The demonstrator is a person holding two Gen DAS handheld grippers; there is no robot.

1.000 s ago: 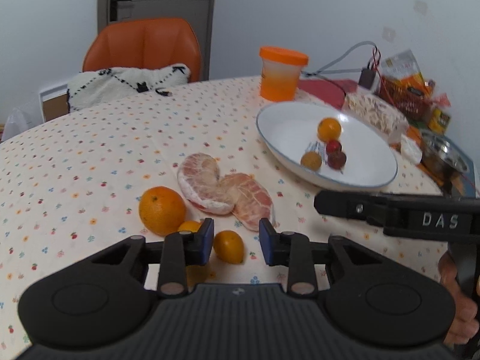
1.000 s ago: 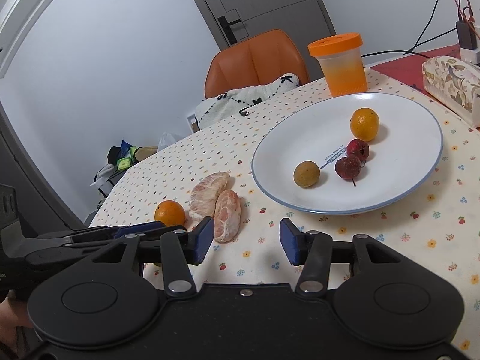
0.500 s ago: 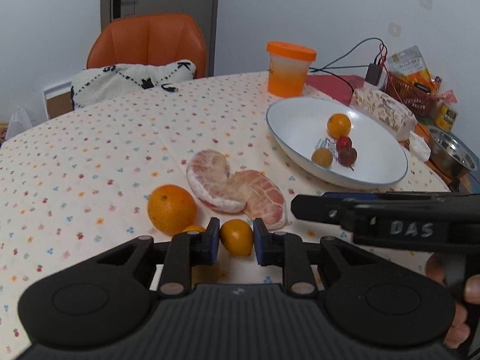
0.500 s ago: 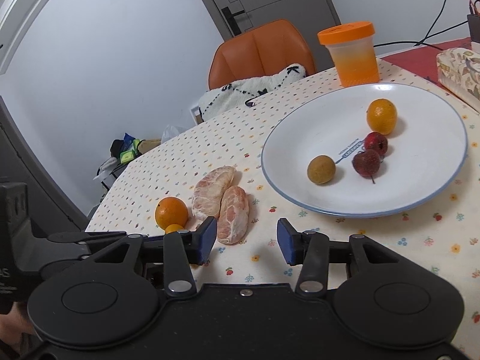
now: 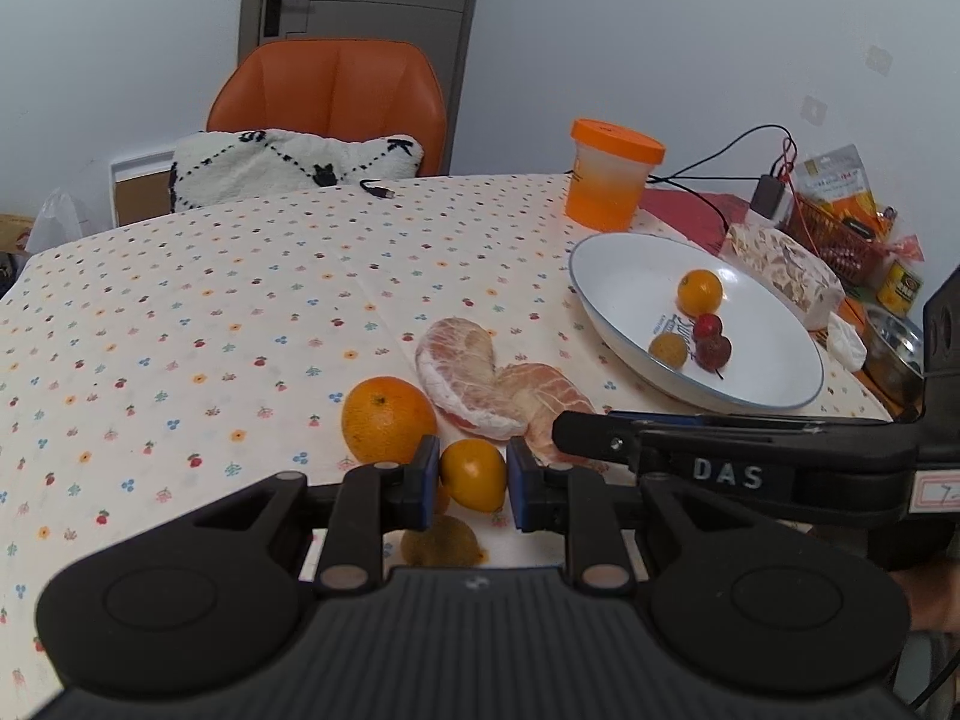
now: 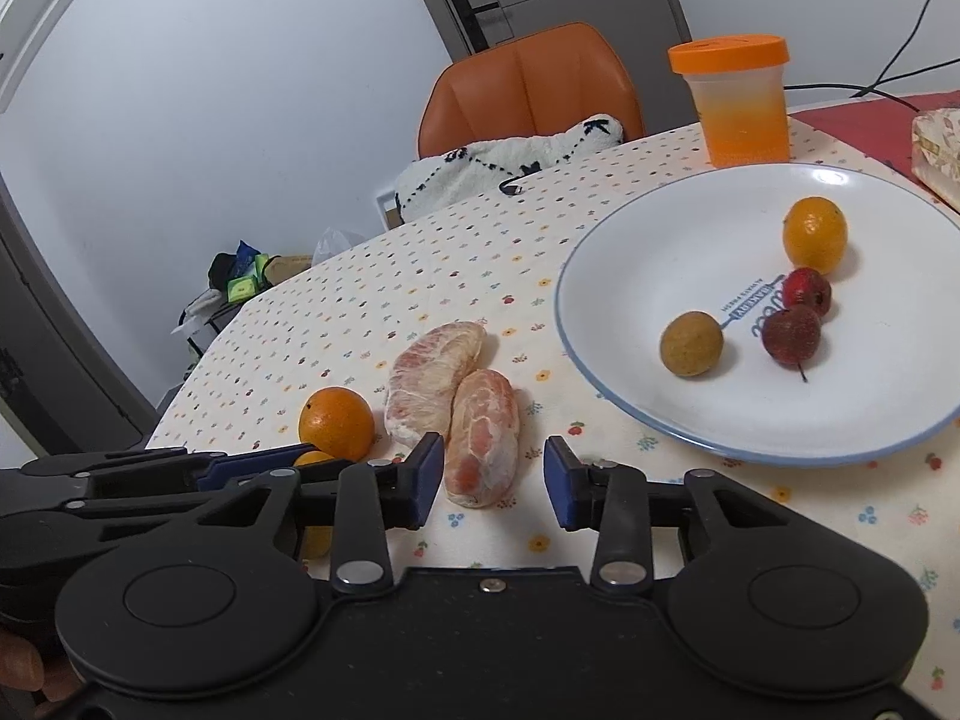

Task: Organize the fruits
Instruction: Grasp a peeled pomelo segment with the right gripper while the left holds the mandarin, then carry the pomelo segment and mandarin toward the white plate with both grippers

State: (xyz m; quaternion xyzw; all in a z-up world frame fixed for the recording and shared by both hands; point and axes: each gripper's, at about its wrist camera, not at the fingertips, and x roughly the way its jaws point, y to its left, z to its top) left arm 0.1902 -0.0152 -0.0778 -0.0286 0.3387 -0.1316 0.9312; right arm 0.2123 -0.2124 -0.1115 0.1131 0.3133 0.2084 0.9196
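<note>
Closed since earlier: left gripper (image 5: 473, 483) pinching smooth round kumquat (image 5: 474, 474) | right gripper (image 6: 487, 476) closing, flanking pithy pomelo segment (image 6: 483, 438)

I'm seeing the table (image 5: 180, 312) carrying a plate (image 5: 618, 264), orange (image 5: 387, 420), 2 pomelo segments (image 5: 462, 372), a cup (image 5: 609, 183) & a brown fruit (image 5: 441, 546) near me.

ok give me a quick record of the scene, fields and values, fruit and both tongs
left tongs: shut on small orange fruit
right tongs: closing around nearer pomelo segment, pads not yet pressing it
on cloth: large orange, second pomelo segment
plate: orange fruit, brown fruit, two red fruits
</note>
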